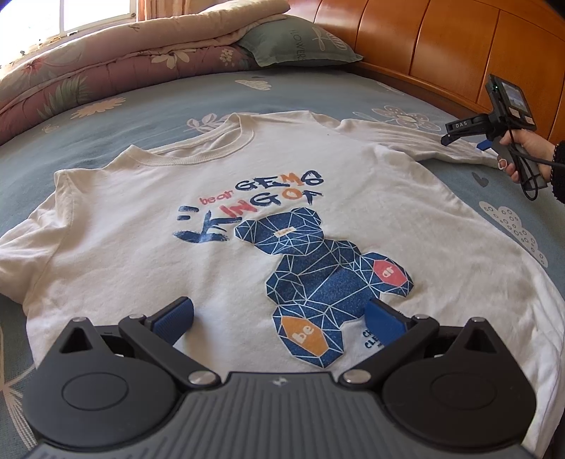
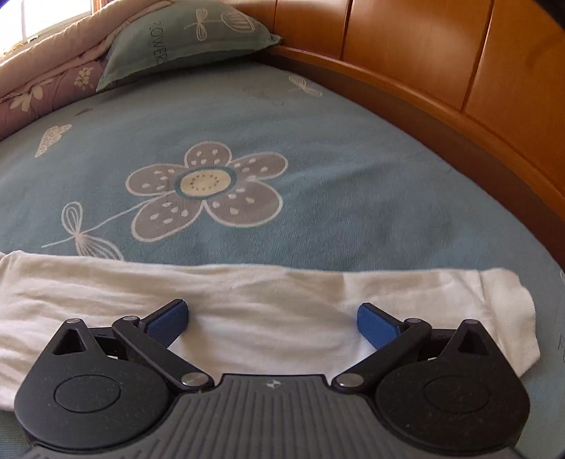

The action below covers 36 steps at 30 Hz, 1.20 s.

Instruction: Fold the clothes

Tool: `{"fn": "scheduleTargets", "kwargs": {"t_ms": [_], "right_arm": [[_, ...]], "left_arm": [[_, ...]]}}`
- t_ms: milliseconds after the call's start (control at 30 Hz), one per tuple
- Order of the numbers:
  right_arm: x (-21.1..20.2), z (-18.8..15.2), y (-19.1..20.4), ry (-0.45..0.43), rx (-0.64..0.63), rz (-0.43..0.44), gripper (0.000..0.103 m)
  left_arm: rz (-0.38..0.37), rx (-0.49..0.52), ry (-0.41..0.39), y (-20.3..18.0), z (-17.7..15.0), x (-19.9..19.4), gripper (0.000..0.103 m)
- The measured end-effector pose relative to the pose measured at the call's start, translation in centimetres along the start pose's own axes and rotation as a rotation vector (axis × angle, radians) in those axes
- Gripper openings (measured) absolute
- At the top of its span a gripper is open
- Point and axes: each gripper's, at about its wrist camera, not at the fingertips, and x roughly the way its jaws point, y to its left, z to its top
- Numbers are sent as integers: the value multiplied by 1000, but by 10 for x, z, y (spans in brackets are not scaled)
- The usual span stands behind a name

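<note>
Blue bedsheet (image 1: 141, 106) carries a white T-shirt (image 1: 141, 226) spread flat, print up (no fold showing); left gripper (image 1: 279, 317) and right gripper (image 2: 272, 319) gape wide, holding nothing.

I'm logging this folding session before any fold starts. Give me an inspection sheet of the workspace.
Surface: blue floral bedsheet, smooth.
Job's things: white short-sleeved T-shirt with blue bear print spread flat, print up, unfolded; its sleeve lies stretched out below the right gripper.
Clutter: nothing seen.
Grippers: left gripper open above the shirt's lower part; right gripper open above the sleeve, held by a hand.
Cables: black cable hanging from the right gripper's handle.
Surroundings: folded floral quilt, green pillow, wooden headboard, bright window.
</note>
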Motion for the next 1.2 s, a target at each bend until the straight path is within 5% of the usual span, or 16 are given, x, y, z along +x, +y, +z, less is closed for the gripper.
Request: {"fn": "scheduleTargets", "kwargs": {"t_ms": [233, 367, 500, 767, 967, 1200], "right_arm": [[-13, 21, -53, 0, 236, 22, 103], [-36, -6, -55, 2, 183, 182, 103], [-40, -38, -52, 25, 30, 113, 103], [-71, -38, -77, -28, 53, 98, 103], [-62, -34, -63, 35, 88, 293, 103], [-63, -43, -93, 85, 188, 220, 103]], "left_arm": [[4, 1, 0, -1, 0, 0, 102], [11, 0, -2, -2, -1, 1, 102], [9, -5, -2, -1, -1, 0, 102], [12, -4, -1, -1, -1, 0, 102], [12, -5, 0, -1, -1, 0, 102], [11, -8, 4, -1, 0, -1, 102]]}}
